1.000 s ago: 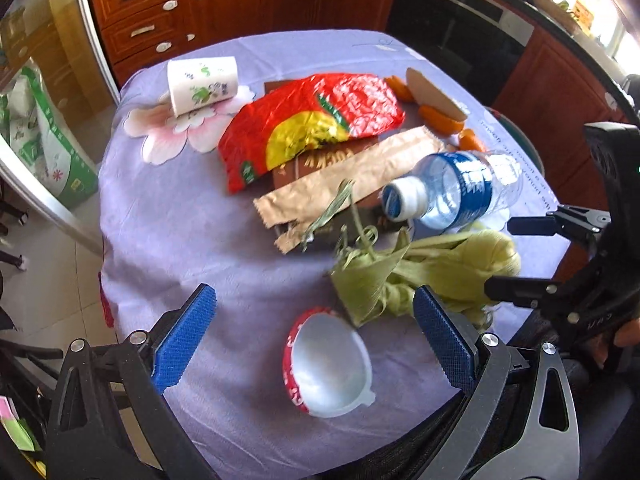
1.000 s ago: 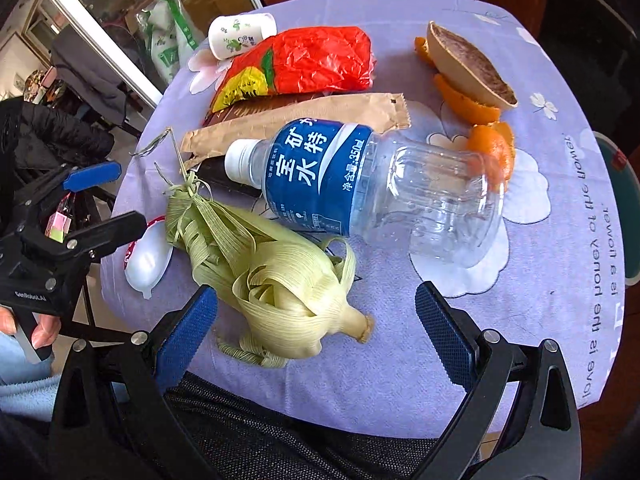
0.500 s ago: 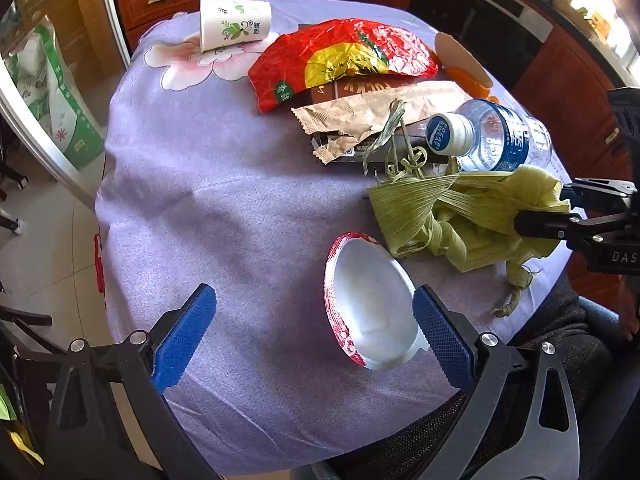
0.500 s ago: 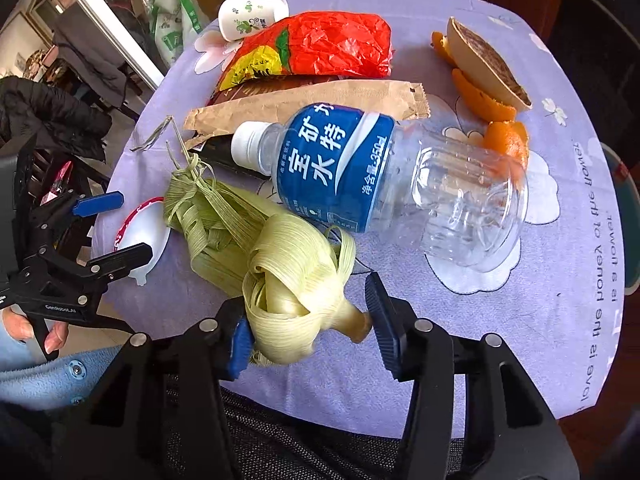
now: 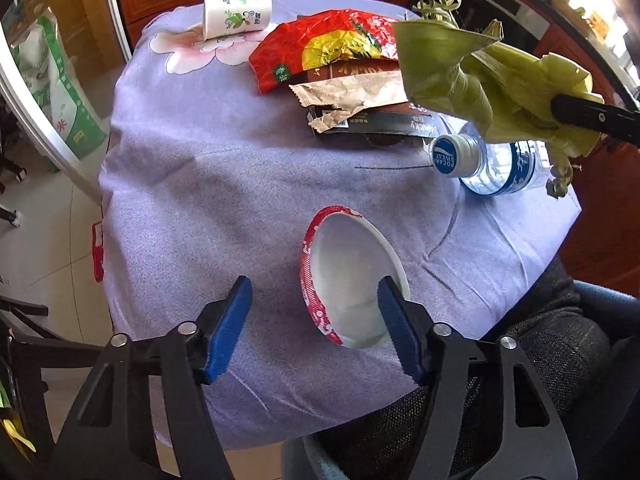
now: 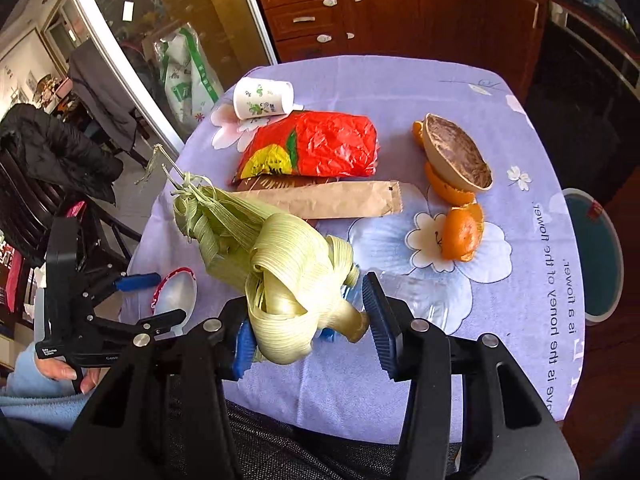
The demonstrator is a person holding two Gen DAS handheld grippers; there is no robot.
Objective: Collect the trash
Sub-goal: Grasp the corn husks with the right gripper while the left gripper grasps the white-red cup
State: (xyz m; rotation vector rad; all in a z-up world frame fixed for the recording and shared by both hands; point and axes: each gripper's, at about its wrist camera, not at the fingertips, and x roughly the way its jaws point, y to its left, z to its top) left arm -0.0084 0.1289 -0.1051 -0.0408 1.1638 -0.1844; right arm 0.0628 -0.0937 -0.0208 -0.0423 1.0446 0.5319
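My right gripper (image 6: 308, 330) is shut on a bundle of pale green corn husks (image 6: 276, 264) and holds it above the table; the husks also show in the left wrist view (image 5: 472, 80), raised at the upper right. My left gripper (image 5: 316, 328) is open, its right finger at the rim of a small red-rimmed white cup (image 5: 350, 280) lying on its side on the purple tablecloth (image 5: 192, 184). A clear water bottle with a blue label (image 5: 480, 160) lies on the cloth under the husks.
A red snack bag (image 6: 316, 148), a brown paper sleeve (image 6: 332, 202), a tipped paper cup (image 6: 262, 98), orange peels (image 6: 460, 232) and a brown shell half (image 6: 456, 156) lie on the table. A dark box (image 5: 376, 124) lies under the sleeve. Wooden cabinets stand behind.
My right gripper closed on the corn husks and lifted them off the table. My left gripper moved closer to the red-rimmed cup and narrowed a little.
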